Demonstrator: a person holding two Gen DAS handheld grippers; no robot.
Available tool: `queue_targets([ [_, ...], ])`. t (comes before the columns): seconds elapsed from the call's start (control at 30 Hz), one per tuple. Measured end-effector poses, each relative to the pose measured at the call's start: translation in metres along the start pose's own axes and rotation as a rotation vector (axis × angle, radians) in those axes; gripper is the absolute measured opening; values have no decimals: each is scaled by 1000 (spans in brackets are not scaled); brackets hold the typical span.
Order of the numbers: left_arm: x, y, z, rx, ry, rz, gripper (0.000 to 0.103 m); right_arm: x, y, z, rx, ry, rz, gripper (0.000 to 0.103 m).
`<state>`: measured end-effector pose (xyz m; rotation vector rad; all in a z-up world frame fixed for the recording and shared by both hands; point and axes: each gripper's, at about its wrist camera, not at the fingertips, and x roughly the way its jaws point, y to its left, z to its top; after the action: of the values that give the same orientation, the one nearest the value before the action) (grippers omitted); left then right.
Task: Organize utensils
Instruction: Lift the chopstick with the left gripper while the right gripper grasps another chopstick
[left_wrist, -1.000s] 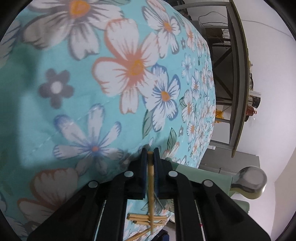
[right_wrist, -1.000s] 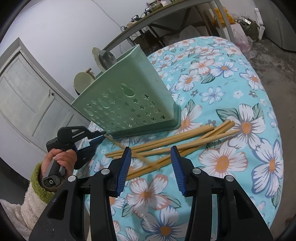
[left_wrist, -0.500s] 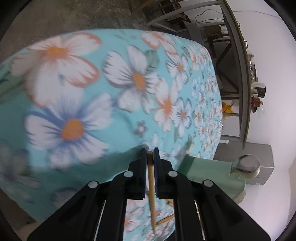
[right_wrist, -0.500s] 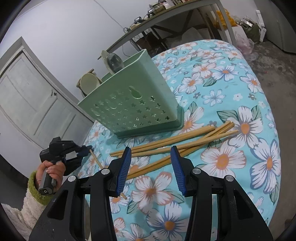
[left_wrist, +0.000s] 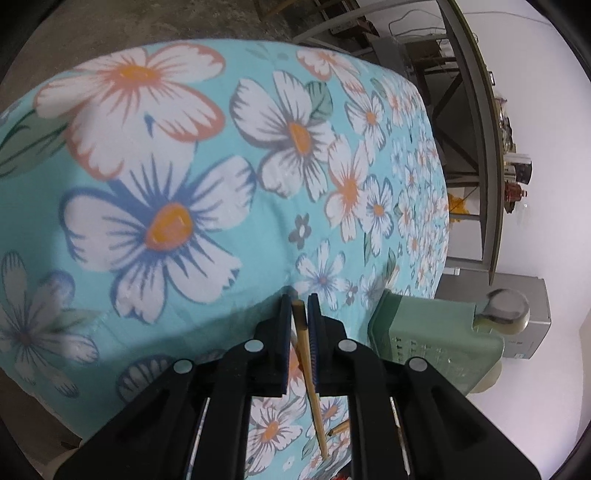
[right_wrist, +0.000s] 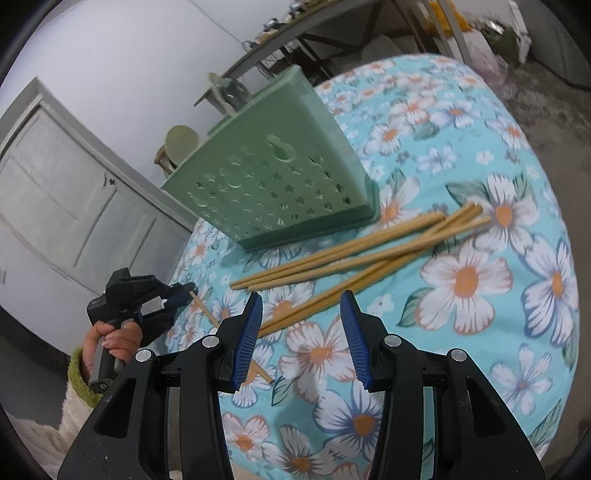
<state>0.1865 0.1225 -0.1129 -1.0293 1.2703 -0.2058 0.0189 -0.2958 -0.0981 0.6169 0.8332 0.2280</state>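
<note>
My left gripper (left_wrist: 299, 314) is shut on one wooden chopstick (left_wrist: 309, 373), held by its thick end above the flowered cloth. In the right wrist view that gripper (right_wrist: 186, 290) is at the left, its chopstick (right_wrist: 207, 314) slanting down behind my right finger. My right gripper (right_wrist: 301, 332) is open and empty, just above the near ends of several loose chopsticks (right_wrist: 369, 251) on the cloth. A green perforated utensil holder (right_wrist: 280, 177) stands behind them, with spoons (right_wrist: 225, 92) sticking up at its far side. The holder also shows in the left wrist view (left_wrist: 436, 343).
The table is covered by a turquoise flowered cloth (right_wrist: 480, 280). A grey metal shelf frame (left_wrist: 476, 122) stands beyond the table's far end. A white panelled door (right_wrist: 74, 206) is at the left. The cloth edge drops off near the left hand.
The left gripper has pulled the chopstick away from the pile toward the table's edge and tilted it. The right gripper has stayed open and edged closer over the loose chopsticks.
</note>
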Motion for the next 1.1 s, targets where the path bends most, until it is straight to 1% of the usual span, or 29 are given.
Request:
queue_targets([
  [0.13, 3, -4, -5, 35, -16, 14, 9, 4, -15, -1, 92, 12, 17, 43],
  [0.33, 5, -10, -11, 90, -51, 33, 10, 7, -52, 4, 285, -6, 39, 42],
  [0.5, 7, -10, -10, 95, -60, 25, 10, -1, -74, 11, 383, -58, 58, 41],
  [0.63, 6, -9, -11, 97, -65, 19, 10, -8, -102, 17, 508, -121, 57, 41],
  [0.7, 6, -8, -12, 97, -68, 16, 10, -9, -113, 17, 562, -139, 56, 40],
  [0.83, 6, -8, -12, 96, -68, 17, 10, -9, -131, 15, 656, -171, 88, 36],
  [0.93, 7, -8, -12, 98, -69, 19, 10, -8, -137, 16, 690, -187, 91, 33],
  [1.1, 6, -8, -12, 99, -71, 21, 10, -6, -148, 16, 721, -189, 88, 21],
])
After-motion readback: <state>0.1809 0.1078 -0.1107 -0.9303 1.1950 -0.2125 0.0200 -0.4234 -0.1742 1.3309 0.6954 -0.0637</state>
